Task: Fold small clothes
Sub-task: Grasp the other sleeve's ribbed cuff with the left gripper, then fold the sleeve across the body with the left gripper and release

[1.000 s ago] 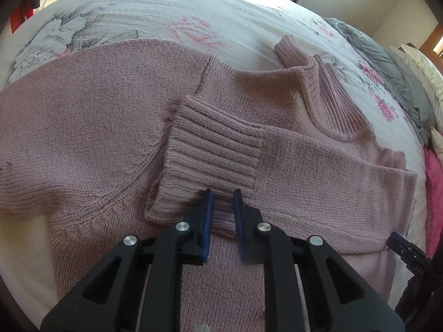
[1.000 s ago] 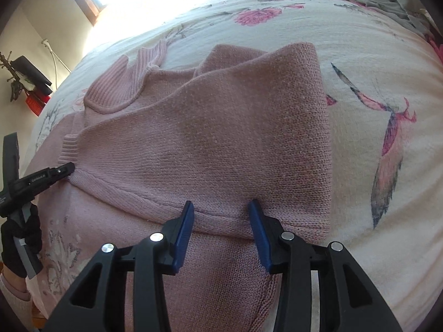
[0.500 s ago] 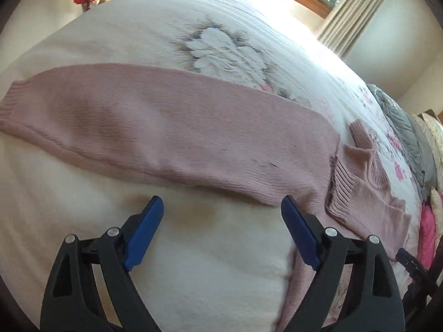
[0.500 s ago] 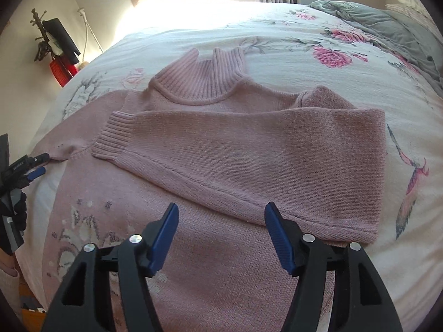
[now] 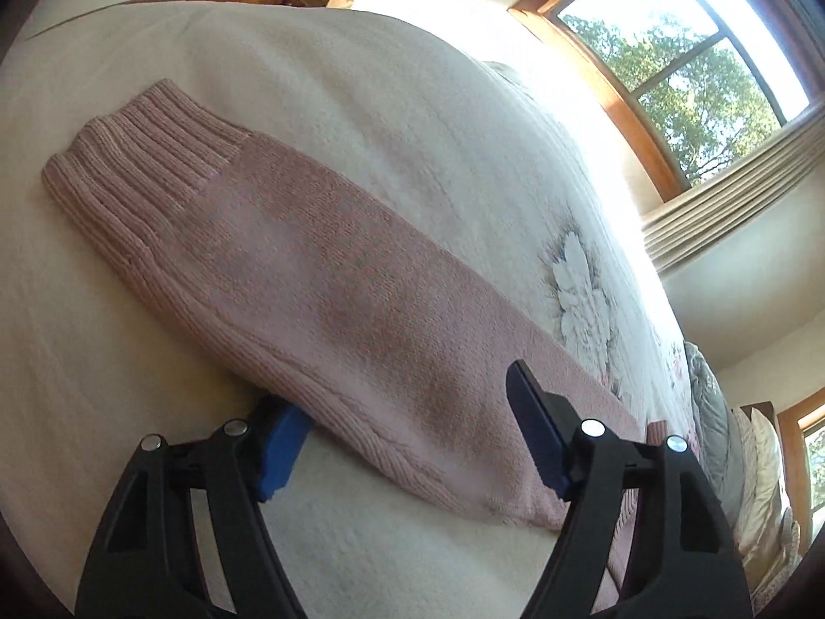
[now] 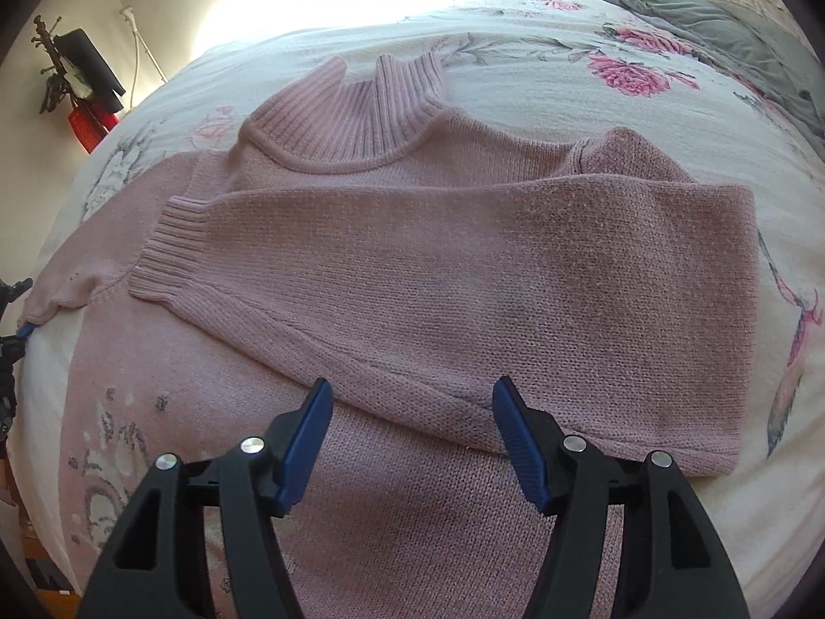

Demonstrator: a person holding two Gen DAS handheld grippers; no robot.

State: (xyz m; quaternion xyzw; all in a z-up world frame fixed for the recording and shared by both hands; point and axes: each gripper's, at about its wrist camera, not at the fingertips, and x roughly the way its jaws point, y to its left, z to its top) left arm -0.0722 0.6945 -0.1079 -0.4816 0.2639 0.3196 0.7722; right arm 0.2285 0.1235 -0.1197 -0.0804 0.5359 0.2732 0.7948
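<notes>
The pink sweater (image 6: 423,268) is lying flat on the floral bedspread (image 6: 541,51), collar pointing toward the window end, and one sleeve (image 6: 464,258) is already lying folded across the chest, its ribbed cuff resting just below the collar. So the second sleeve looks like the step in hand: the left gripper (image 5: 407,443) is sitting low at the outstretched sleeve (image 5: 319,278), jaws spread wide, the near blue pad slipping under the sleeve's lower edge and the other hovering above the knit, nothing pinched yet. The right gripper (image 6: 412,438) is hanging over the sweater's lower body just below the folded sleeve, jaws spread too, gripping nothing. Next, I'd say, the left jaws need closing on that sleeve, then it needs carrying over toward the collar to lie on the first one. Hard to read: the near pad's tip is hiding under the knit, the sleeve's shoulder end is vanishing behind the gripper body, and the sweater's hem is cut off below the right gripper.
</notes>
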